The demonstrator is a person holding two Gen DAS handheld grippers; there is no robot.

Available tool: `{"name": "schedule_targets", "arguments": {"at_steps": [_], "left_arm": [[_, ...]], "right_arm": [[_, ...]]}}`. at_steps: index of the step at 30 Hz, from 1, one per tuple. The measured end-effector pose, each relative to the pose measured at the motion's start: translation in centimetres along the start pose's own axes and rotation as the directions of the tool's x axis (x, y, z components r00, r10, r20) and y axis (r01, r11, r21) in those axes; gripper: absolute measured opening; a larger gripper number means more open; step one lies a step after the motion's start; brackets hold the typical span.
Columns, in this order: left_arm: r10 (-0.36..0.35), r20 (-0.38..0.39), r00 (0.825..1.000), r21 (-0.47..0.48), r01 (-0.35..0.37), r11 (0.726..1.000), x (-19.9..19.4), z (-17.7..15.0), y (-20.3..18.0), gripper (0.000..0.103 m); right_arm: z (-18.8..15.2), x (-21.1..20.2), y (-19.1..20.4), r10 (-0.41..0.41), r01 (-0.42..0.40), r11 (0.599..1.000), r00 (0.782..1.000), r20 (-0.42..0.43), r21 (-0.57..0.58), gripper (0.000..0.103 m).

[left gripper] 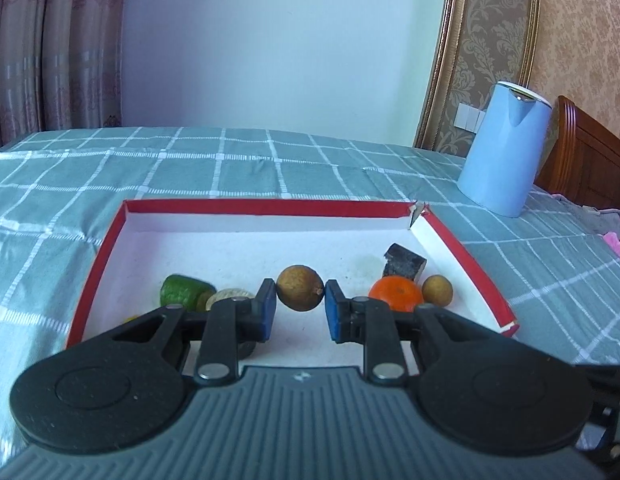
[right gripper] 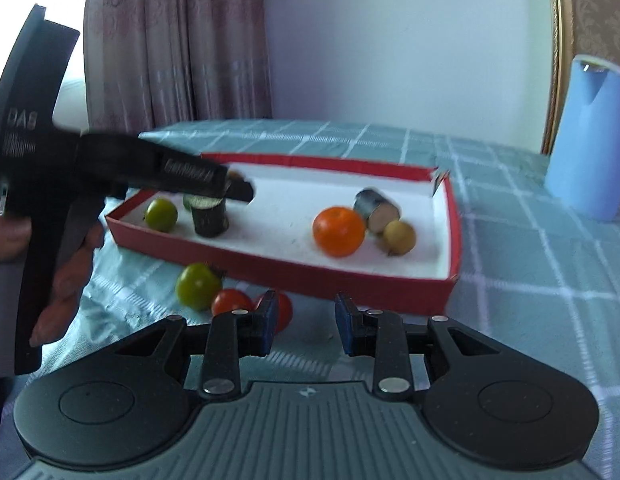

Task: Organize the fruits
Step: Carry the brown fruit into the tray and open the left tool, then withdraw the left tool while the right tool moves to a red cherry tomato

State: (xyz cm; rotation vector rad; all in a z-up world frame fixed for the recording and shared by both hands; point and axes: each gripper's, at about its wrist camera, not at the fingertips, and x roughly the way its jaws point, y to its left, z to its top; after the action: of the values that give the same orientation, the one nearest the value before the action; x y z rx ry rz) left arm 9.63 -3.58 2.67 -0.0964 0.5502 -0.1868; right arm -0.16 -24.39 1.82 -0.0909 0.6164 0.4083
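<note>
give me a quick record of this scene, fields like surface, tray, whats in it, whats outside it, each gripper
surface: bed with a green checked sheet
tray: shallow red box with a white floor, one far corner torn
in tray: orange, two brown round fruits, a green fruit, dark cut pieces
outside tray: green tomato and two red tomatoes on the sheet by the near wall
left gripper: over the tray, brown fruit between its blue pads
right gripper: open, holding nothing, near the red tomatoes
other: blue kettle
</note>
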Motion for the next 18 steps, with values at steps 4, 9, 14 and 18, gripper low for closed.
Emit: {"name": "schedule_targets", "arguments": {"at_steps": [4, 9, 14, 18], "left_arm": [[0.02, -0.013, 1.0, 0.02, -0.02, 1.0, 1.4, 0.6, -0.6, 0.024], [0.061, -0.037, 0.997, 0.032, -0.06, 0.998, 3.1, 0.8, -0.9, 0.024], [0.076, -0.061, 0.995, 0.029, -0.074, 0.997, 4.3, 0.9, -0.5, 0.024], [0.099, -0.052, 0.994, 0.035, -0.097, 0.995, 4.7, 1.0, -0.7, 0.025]], "right_arm": [[0.5, 0.5, -0.2, 0.003, -0.003, 1.0, 1.0, 0.002, 0.025, 0.03], [1.0, 1.3, -0.2, 0.062, -0.061, 0.996, 0.998, -0.029, 0.06, 0.03], [1.3, 2.0, -0.5, 0.072, -0.069, 0.993, 0.997, -0.031, 0.094, 0.031], [1.4, 2.1, -0.2, 0.063, -0.059, 0.994, 0.998, -0.032, 0.093, 0.031]]}}
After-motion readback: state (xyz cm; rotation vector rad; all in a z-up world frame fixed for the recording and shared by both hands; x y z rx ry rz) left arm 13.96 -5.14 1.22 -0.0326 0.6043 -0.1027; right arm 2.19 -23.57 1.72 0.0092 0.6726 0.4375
